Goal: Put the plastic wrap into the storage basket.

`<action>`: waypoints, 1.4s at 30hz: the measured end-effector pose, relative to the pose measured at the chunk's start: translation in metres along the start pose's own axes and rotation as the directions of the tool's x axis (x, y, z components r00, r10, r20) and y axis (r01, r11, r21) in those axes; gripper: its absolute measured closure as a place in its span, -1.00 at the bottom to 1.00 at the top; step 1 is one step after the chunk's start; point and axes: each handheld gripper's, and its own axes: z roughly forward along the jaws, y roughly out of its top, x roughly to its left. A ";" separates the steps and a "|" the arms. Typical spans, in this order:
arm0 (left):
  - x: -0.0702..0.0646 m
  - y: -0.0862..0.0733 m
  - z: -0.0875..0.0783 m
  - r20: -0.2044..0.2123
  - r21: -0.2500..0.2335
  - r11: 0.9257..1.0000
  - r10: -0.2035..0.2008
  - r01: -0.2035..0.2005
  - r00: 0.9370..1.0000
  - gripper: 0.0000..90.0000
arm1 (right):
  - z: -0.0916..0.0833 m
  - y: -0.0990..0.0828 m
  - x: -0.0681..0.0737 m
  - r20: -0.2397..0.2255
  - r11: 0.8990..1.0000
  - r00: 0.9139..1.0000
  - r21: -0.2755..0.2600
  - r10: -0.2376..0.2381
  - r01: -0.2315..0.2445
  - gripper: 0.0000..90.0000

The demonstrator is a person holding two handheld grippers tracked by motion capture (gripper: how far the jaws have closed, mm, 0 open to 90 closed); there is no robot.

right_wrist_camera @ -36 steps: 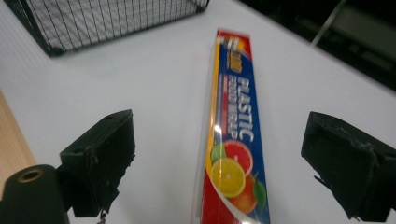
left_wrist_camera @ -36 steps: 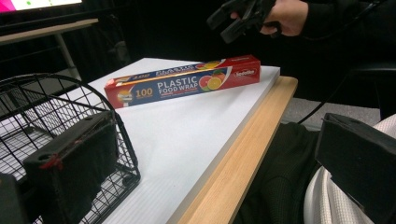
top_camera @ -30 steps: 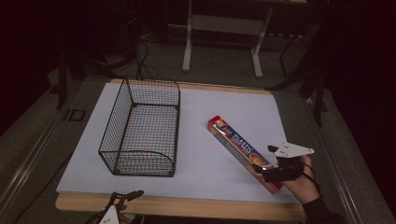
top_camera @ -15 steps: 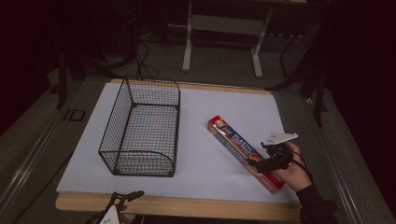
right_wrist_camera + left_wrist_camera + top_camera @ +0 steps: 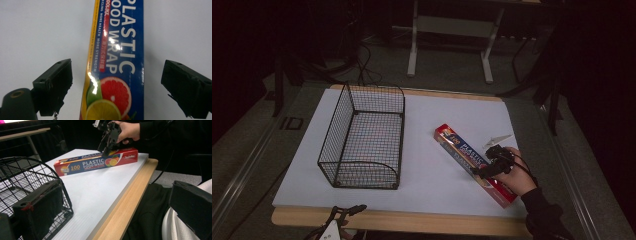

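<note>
Box of plastic wrap (image 5: 474,163) lying flat on the white table top (image 5: 432,150), right of the wire basket (image 5: 364,137) and well apart from it, long axis running diagonally from far-left to near-right. Right gripper (image 5: 490,167) poised directly over the box's near half, jaws spread wide, one on each side of the box's width, neither touching. Left gripper (image 5: 343,216) low at the table's near edge, jaws apart, holding nothing, far from the box. Nearer hand judged the right; likely next need: lowering and closing across the short axis.
</note>
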 end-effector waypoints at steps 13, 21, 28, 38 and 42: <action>0.000 0.000 0.000 0.000 0.005 1.000 0.007 -0.007 1.000 -1.00 | 0.024 0.016 0.002 0.023 0.989 1.000 0.146 0.007 -0.010 -0.64; 0.000 0.000 0.000 -0.002 0.004 1.000 0.003 -0.003 1.000 -1.00 | 0.034 0.029 0.001 0.021 0.975 1.000 0.222 0.014 -0.019 -0.40; 0.000 0.000 0.000 -0.002 0.003 1.000 0.001 -0.001 1.000 -1.00 | 0.037 0.036 0.004 0.025 0.964 0.999 0.265 0.027 -0.032 -0.15; 0.001 -0.001 0.000 -0.002 0.001 1.000 -0.007 0.007 1.000 -1.00 | 0.026 0.036 -0.001 0.047 0.973 0.996 0.213 0.079 -0.087 -0.13; 0.001 -0.001 0.000 -0.001 0.000 1.000 -0.007 0.007 1.000 -1.00 | 0.010 0.043 0.000 0.034 0.982 0.994 0.156 0.103 -0.107 -0.13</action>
